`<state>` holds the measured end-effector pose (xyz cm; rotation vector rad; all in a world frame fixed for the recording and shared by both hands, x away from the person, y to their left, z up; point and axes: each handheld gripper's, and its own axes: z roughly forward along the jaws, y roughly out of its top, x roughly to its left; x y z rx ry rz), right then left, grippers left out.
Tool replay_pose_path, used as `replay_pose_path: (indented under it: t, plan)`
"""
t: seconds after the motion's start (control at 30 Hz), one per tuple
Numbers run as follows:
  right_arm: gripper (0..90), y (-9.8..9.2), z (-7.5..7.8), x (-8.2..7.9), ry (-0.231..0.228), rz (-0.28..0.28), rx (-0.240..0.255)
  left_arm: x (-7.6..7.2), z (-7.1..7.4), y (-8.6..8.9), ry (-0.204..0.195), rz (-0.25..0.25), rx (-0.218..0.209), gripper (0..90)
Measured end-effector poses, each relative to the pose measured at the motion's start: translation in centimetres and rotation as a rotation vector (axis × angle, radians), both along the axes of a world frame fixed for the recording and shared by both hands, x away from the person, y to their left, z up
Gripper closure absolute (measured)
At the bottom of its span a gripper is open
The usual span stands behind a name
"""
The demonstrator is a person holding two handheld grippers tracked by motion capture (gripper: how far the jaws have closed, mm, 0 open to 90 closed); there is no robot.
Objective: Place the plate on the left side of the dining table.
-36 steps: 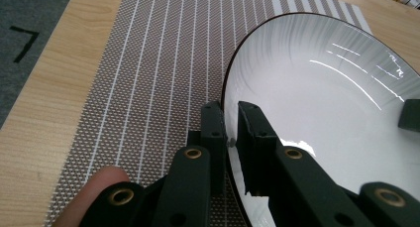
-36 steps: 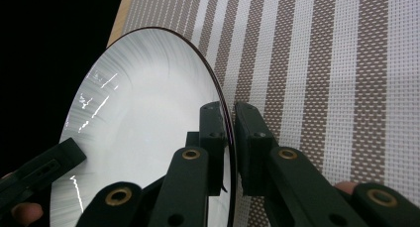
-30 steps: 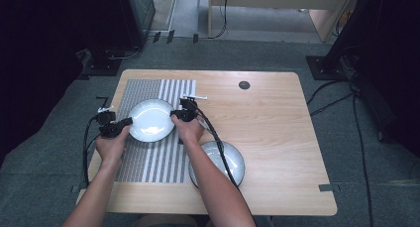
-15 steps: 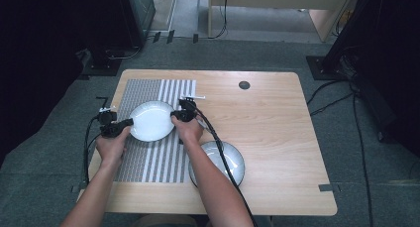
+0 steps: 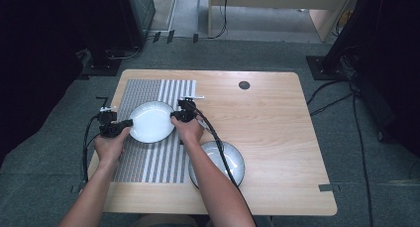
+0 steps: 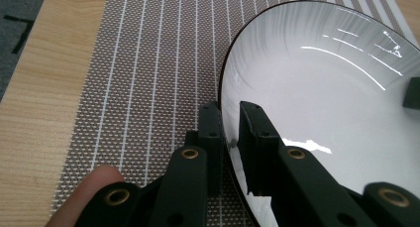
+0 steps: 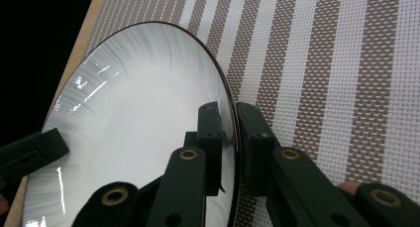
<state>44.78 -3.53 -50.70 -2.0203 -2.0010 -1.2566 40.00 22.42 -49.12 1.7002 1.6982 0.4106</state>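
Near edge of wooden table [image 5: 277, 138]: a grey bowl [image 5: 233, 160] sits just right of the person's right forearm. Mid-table, white plate [image 5: 151, 122] lies on striped placemat [image 5: 163, 157], held from both sides: L gripper [image 5: 126, 123] clamped on its left rim, R gripper [image 5: 174, 117] clamped on its right rim. Beyond, a dark round grommet [image 5: 244, 85] nr far edge.

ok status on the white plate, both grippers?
Left gripper shut on white plate at its left rim; right gripper shut on the opposite rim. Plate over the striped placemat. Grey bowl sits beside the right forearm, clear of the plate.
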Motion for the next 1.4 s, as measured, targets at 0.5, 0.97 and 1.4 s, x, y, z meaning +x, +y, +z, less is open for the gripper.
replay_pose_path:
  t: [0.5, 0.97, 1.4]
  plan:
    - [68.7, -0.4, 0.7, -0.1, -0.043, 0.001, 0.005, -0.5, 1.1, 0.2, -0.023, -0.047, 0.043, 68.7]
    - [35.1, -2.1, 2.3, -0.9, -0.169, 0.080, -0.130, -1.8, 0.8, 0.9, -0.134, -0.065, 0.087, 41.4]
    - [28.4, -4.8, 3.0, -2.4, -0.217, 0.133, -0.182, -3.9, 1.4, 2.6, -0.133, -0.079, 0.004, 18.8]
